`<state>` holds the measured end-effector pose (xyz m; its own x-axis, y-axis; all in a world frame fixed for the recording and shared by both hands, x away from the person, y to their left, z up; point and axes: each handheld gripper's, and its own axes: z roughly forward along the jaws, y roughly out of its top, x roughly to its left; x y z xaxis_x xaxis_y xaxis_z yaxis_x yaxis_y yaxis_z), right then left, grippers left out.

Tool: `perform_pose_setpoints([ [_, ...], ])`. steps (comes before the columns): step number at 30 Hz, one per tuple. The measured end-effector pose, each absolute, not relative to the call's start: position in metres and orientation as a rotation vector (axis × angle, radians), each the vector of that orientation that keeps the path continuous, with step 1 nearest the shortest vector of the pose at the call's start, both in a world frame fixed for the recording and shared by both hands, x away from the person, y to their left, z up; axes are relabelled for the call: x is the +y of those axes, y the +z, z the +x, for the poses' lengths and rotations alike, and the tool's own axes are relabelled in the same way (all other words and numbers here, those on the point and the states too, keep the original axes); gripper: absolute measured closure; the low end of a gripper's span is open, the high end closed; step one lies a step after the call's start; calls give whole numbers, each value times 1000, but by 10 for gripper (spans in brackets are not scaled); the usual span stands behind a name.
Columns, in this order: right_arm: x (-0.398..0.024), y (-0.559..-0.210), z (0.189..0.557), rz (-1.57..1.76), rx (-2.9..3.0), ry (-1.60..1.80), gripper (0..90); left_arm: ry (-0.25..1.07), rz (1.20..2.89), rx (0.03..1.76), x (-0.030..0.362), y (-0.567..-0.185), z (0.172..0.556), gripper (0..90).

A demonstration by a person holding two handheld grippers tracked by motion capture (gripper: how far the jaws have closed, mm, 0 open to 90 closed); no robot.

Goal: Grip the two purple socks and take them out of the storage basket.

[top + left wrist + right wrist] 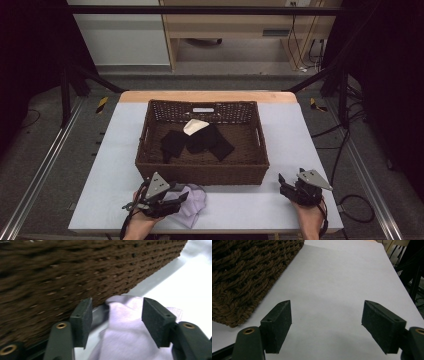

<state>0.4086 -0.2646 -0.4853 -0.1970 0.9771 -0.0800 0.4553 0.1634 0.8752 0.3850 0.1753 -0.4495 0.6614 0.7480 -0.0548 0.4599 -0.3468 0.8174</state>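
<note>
A lilac cloth (196,204) lies crumpled on the table just in front of the brown wicker basket (202,172). My left gripper (178,198) is low over it and open. In the left gripper view the cloth (125,340) lies between the jaws of that gripper (116,320), and the pads stand apart from it, close to the basket wall (75,270). My right gripper (284,183) rests near the table's front right. It is open over bare table, as the right gripper view (327,325) shows.
Inside the basket lie black cloths (200,141) and a white one (194,126) near the back wall. The basket corner (242,277) is to the left of my right gripper. The pale table top (120,150) has free room left and right of the basket.
</note>
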Motion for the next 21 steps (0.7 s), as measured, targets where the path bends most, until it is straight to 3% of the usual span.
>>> perform_pose_setpoints([
  [14,-266,-485,409,1389,1744,973,191,503,1929,1081,246,-442,378,236],
  [21,-267,-485,409,1391,1737,983,178,518,1887,1122,264,-443,382,215],
])
